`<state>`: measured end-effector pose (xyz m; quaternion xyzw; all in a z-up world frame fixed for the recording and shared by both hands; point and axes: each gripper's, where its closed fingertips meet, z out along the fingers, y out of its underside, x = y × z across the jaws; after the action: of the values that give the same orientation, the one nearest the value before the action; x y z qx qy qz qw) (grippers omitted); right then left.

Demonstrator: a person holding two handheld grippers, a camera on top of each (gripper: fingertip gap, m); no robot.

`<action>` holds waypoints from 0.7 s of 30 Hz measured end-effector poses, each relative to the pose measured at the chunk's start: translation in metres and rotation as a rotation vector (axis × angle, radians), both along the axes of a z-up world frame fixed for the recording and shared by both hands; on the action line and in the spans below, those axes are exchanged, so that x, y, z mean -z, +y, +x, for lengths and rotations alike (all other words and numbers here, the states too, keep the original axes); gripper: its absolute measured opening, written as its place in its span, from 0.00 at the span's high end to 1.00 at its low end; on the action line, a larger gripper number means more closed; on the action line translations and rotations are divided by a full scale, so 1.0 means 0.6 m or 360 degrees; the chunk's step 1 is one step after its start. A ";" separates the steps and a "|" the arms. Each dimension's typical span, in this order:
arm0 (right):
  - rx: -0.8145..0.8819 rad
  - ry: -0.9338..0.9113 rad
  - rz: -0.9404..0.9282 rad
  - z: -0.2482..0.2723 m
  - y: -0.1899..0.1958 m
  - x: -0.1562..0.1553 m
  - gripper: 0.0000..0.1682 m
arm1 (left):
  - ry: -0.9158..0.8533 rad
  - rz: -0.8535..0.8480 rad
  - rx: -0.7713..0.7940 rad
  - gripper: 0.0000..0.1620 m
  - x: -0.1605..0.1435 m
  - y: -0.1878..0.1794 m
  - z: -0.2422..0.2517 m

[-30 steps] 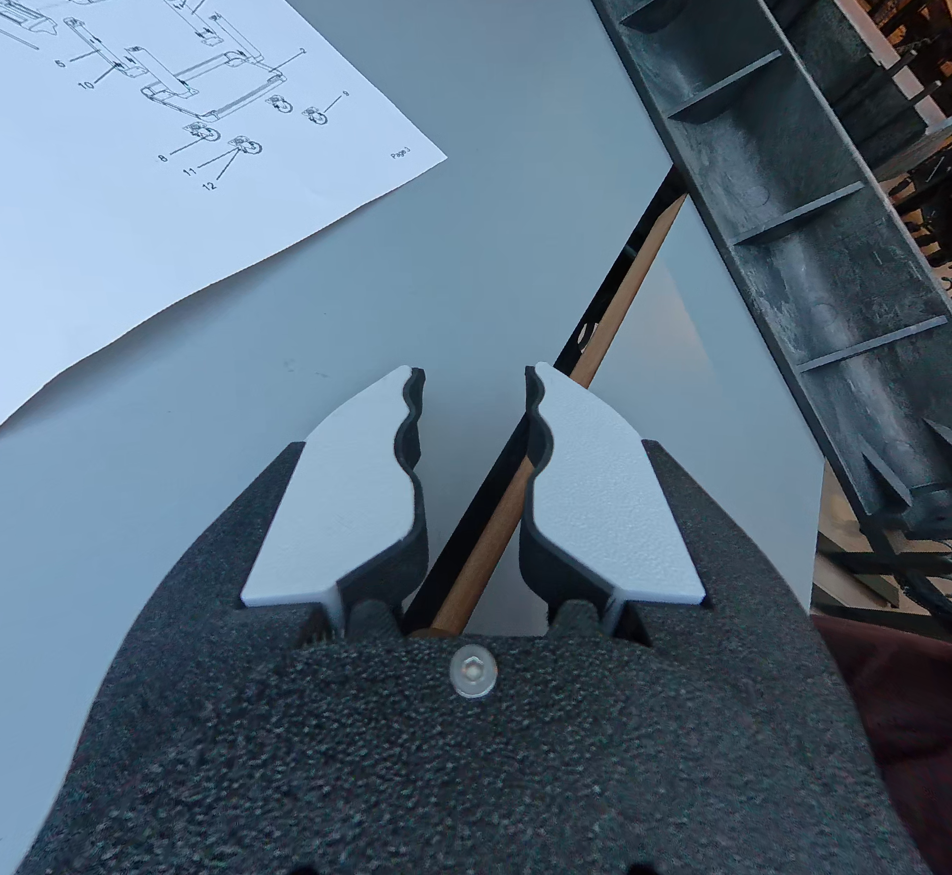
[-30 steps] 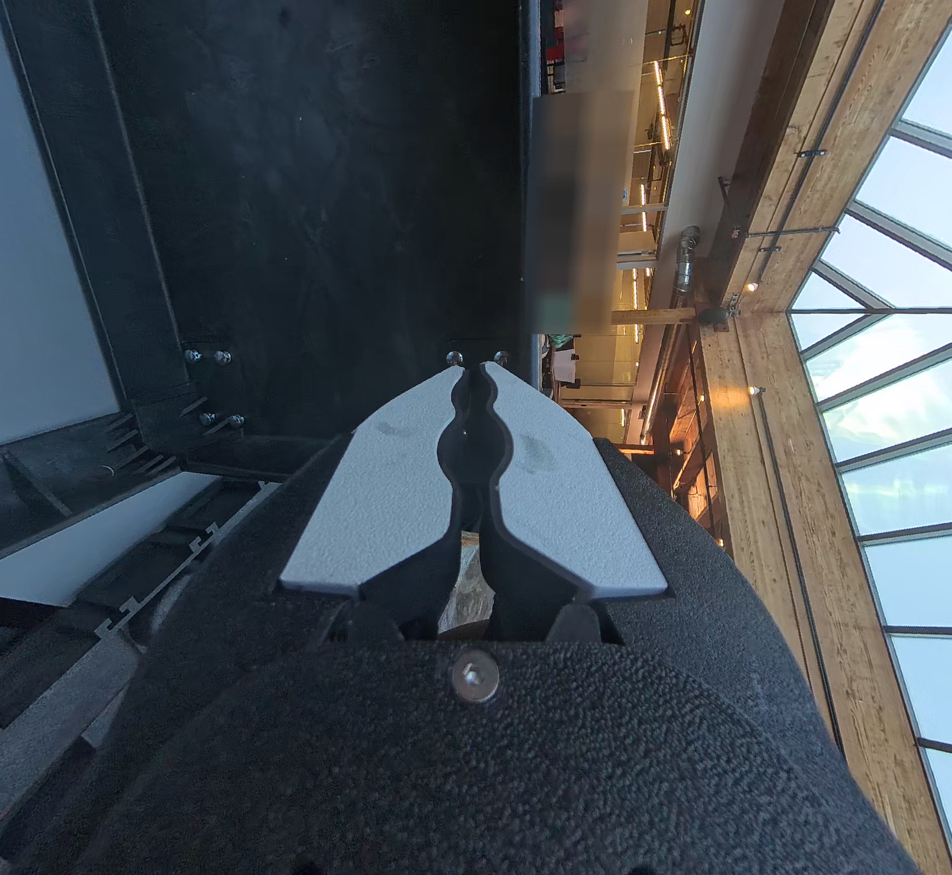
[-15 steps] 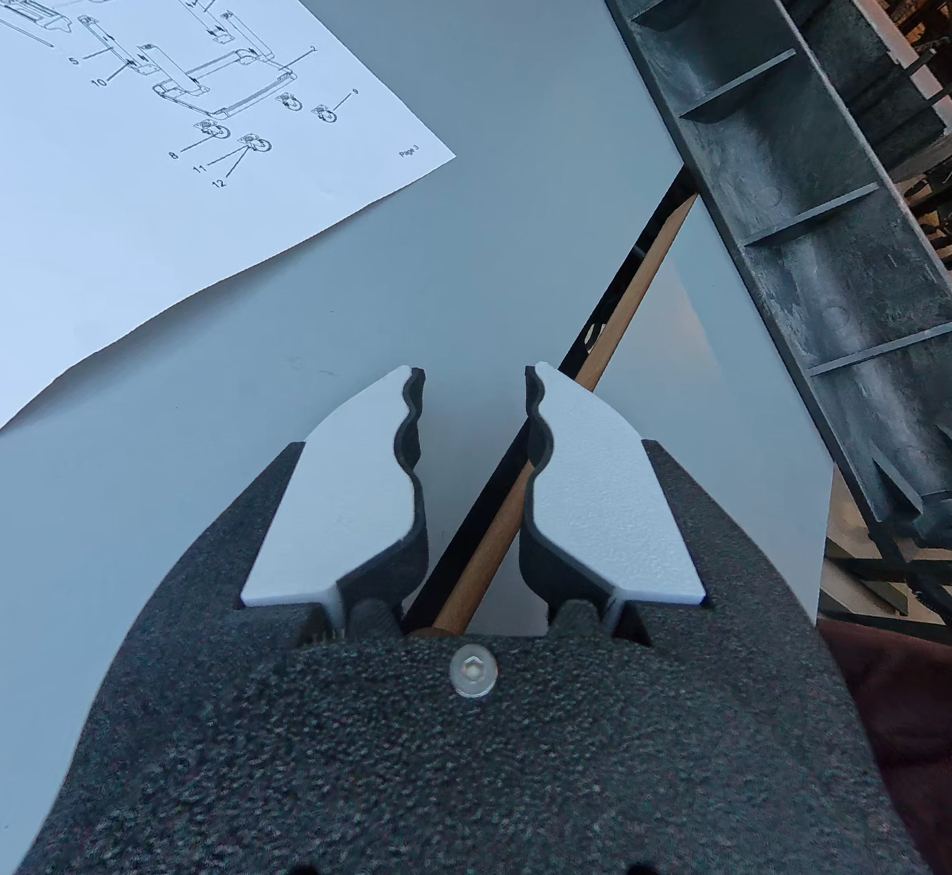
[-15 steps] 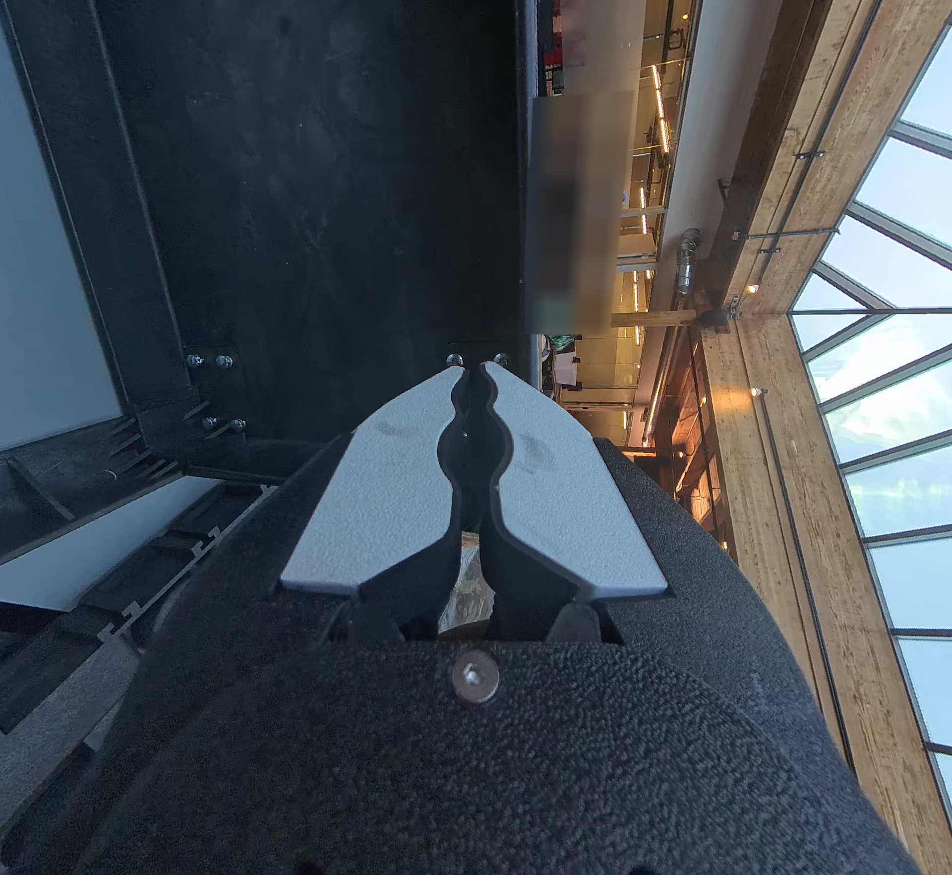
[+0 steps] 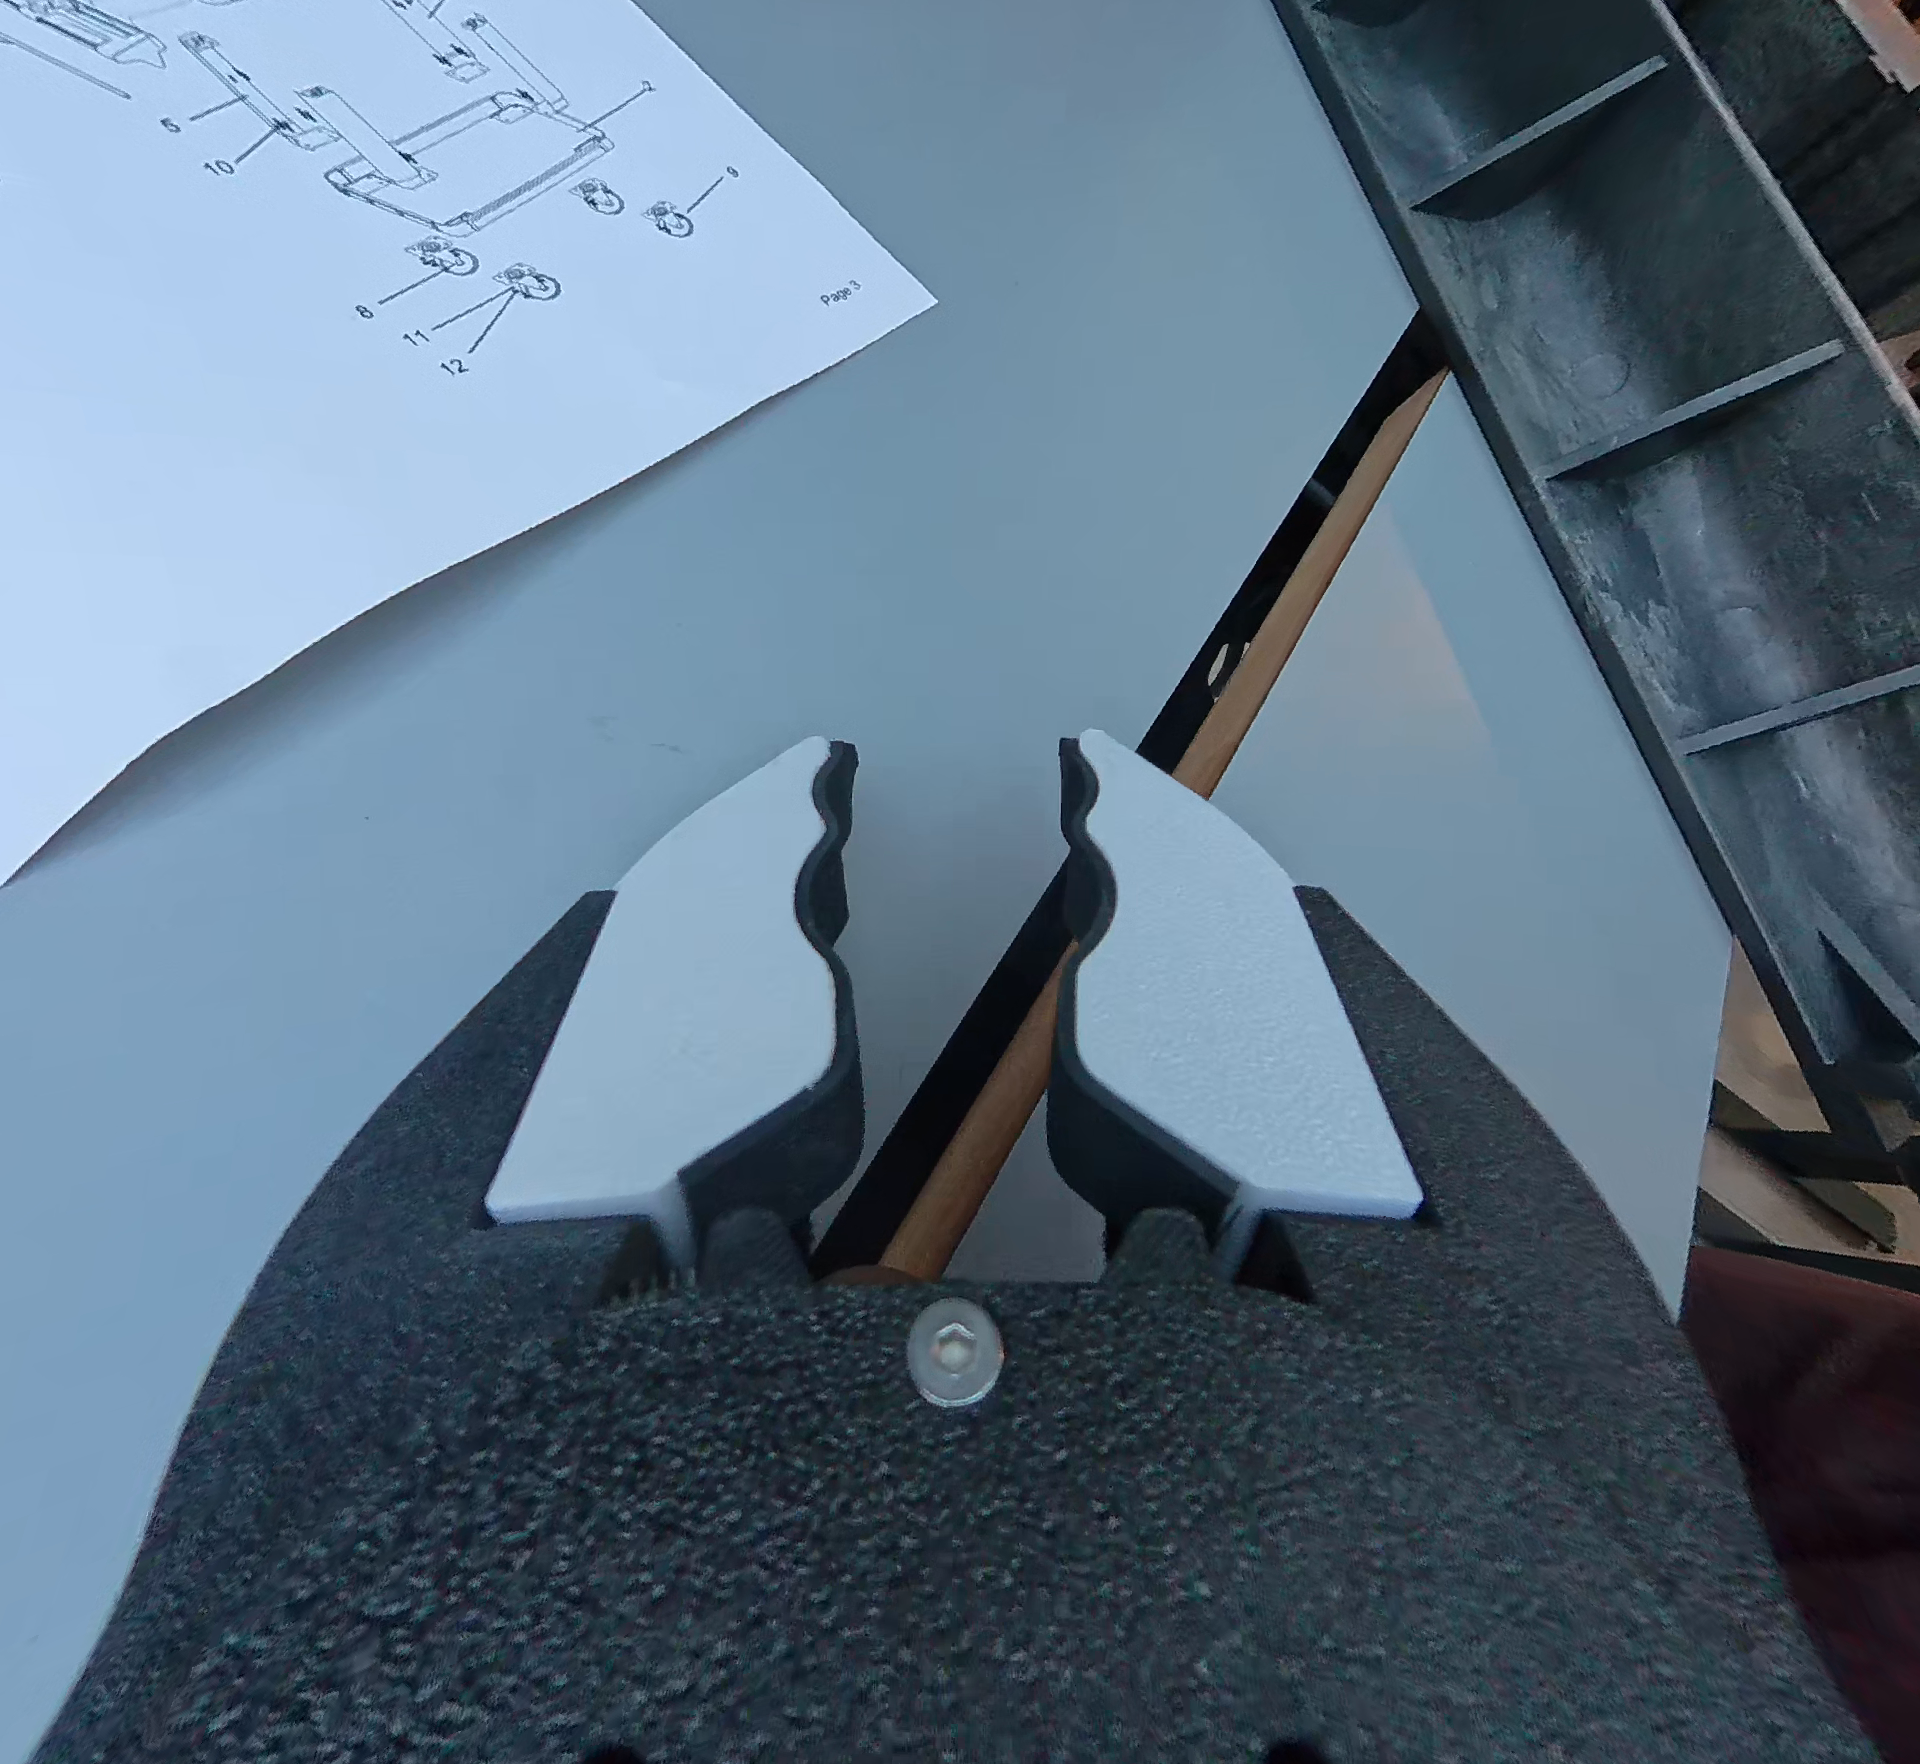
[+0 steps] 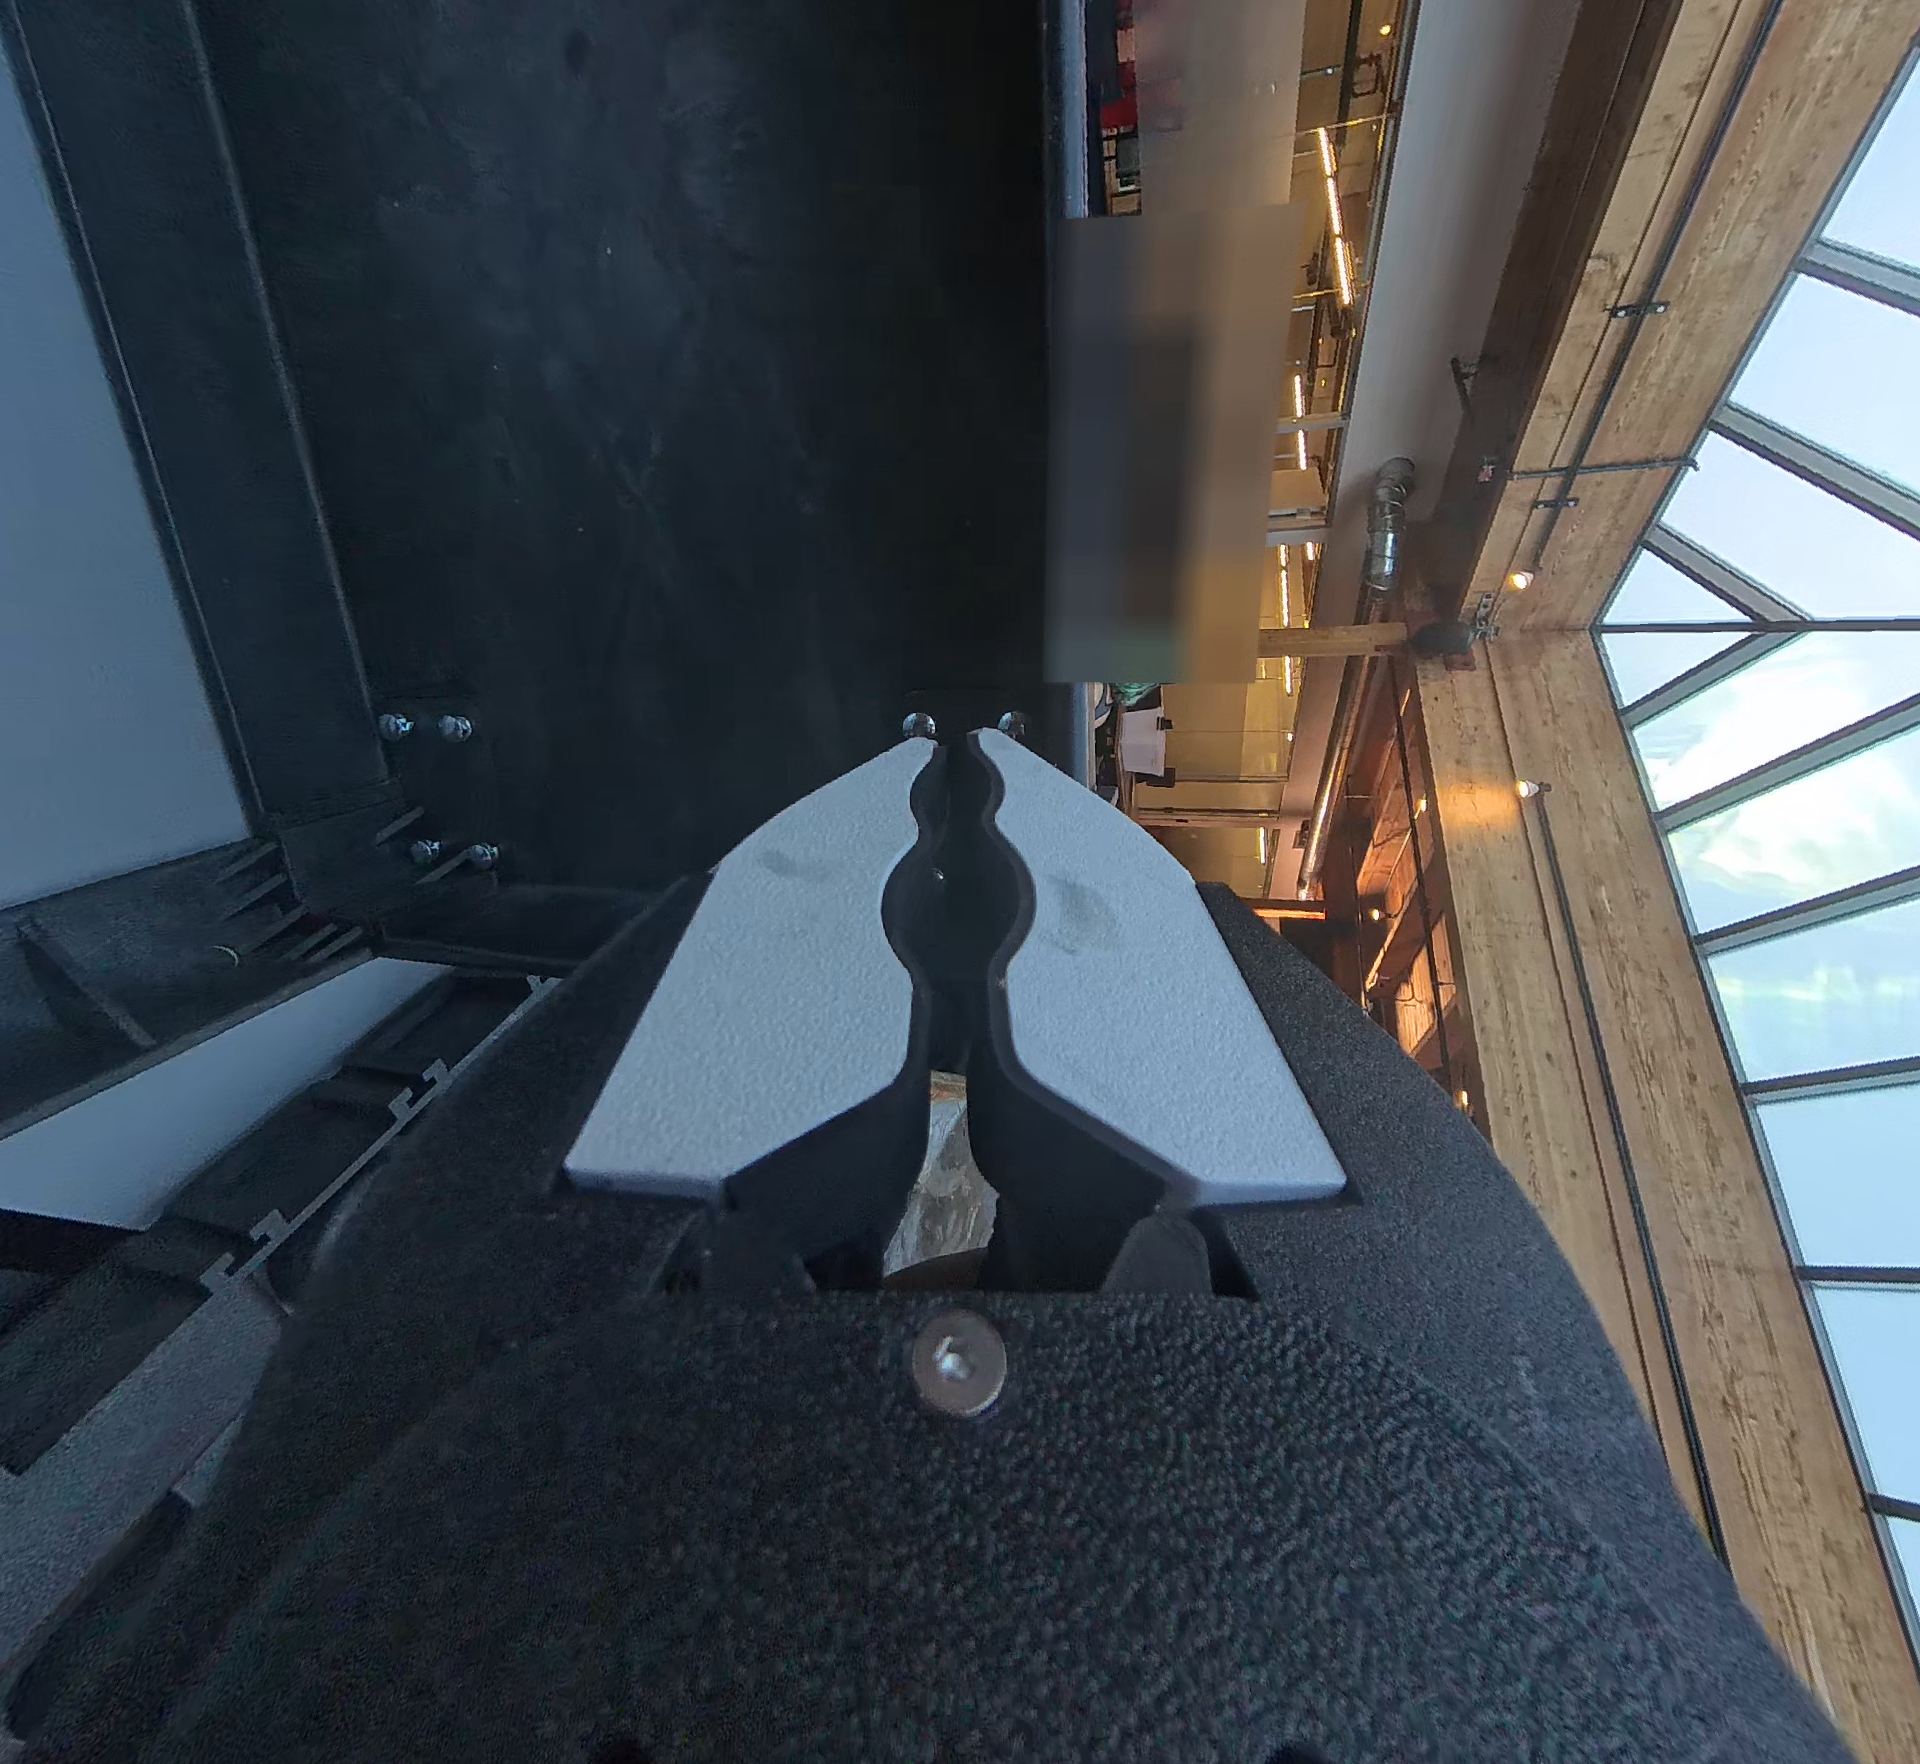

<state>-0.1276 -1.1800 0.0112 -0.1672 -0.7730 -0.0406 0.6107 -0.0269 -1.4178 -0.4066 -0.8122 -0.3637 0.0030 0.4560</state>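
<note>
Grey table (image 5: 727, 571) is hovered over by the unchanged, gaping left gripper (image 5: 958, 758); the printed diagram sheet (image 5: 312, 312) has shifted slightly right. The right gripper (image 6: 961, 746) is kept closed, empty, against a black panel (image 6: 623, 312).

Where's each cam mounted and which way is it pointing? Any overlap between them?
Left wrist view: on the left gripper, fingers apart, looking down at a grey table, printed sheet and ribbed black panel.
Right wrist view: on the right gripper, fingers nearly together, facing a black panel; timber beams beyond.
Shared: possibly the black panel; cannot confirm.
</note>
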 end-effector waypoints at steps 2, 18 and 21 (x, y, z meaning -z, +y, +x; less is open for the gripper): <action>-0.0002 -0.0002 0.0007 0.000 0.000 0.001 0.97 | 0.0015 -0.0025 -0.0004 0.76 0.002 0.000 0.000; -0.0122 -0.0004 0.0435 -0.008 -0.026 -0.017 0.97 | 0.0088 -0.0090 -0.0040 0.76 -0.007 -0.007 0.006; -0.0275 -0.0005 0.0824 -0.009 -0.100 -0.042 0.98 | 0.0104 -0.0112 -0.0018 0.76 -0.004 -0.015 0.017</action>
<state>-0.1329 -1.2401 0.0364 0.0611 -0.7491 -0.1850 0.6332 -0.0168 -1.4266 -0.4040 -0.8252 -0.3529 0.0447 0.4387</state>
